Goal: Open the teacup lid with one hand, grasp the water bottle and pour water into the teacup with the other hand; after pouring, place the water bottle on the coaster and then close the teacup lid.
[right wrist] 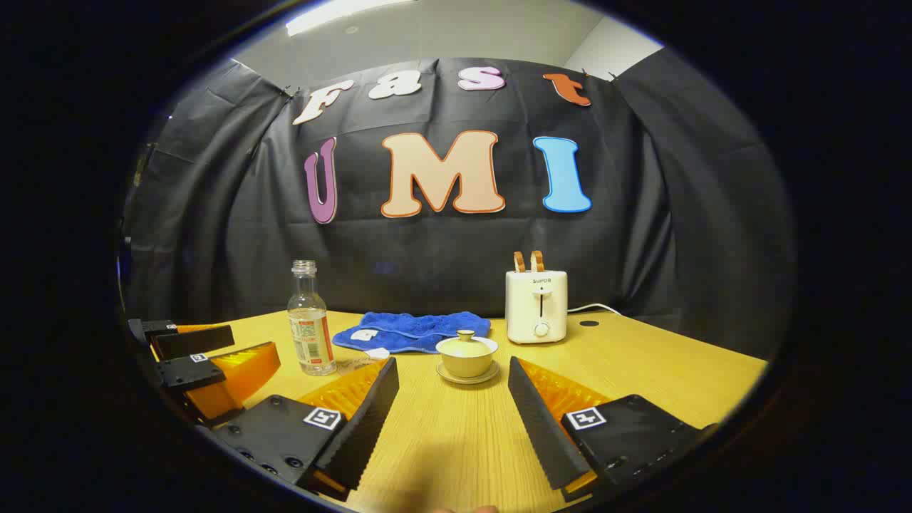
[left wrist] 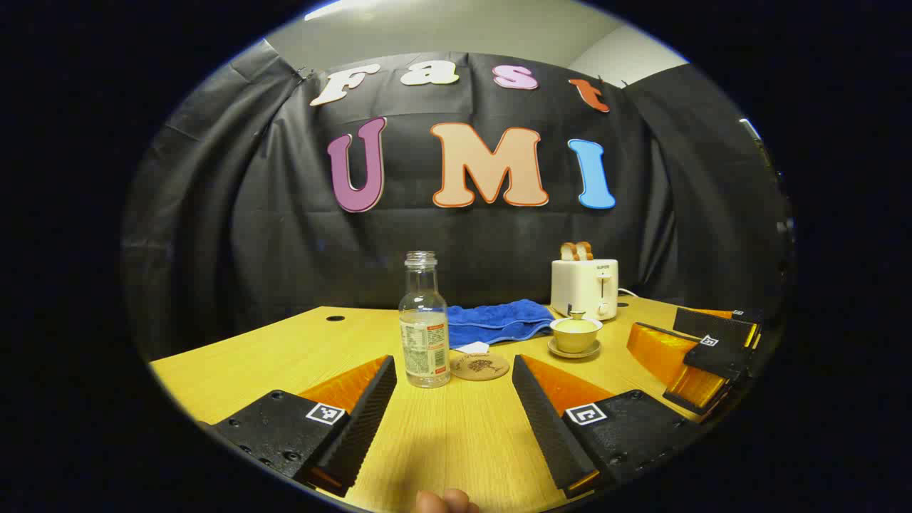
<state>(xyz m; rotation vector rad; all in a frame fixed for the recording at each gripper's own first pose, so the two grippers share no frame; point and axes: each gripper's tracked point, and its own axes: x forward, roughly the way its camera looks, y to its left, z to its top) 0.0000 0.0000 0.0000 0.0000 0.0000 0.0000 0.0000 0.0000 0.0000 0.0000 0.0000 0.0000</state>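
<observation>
Left gripper (left wrist: 454,399) spread wide, empty, aimed at uncapped water bottle (left wrist: 424,320) beside coaster (left wrist: 479,366). Right gripper (right wrist: 452,410) likewise agape, facing lidded teacup (right wrist: 467,355) on saucer, likely for lid.

In the right gripper view the coaster (right wrist: 354,365) is mostly hidden behind the left finger, just a sliver poking out by the water bottle (right wrist: 311,328). Bottle label's too small to read in either view. The toaster (left wrist: 586,288) hides part of the cable, and the towel (left wrist: 491,321) sits partly behind the bottle in the left gripper view.
</observation>
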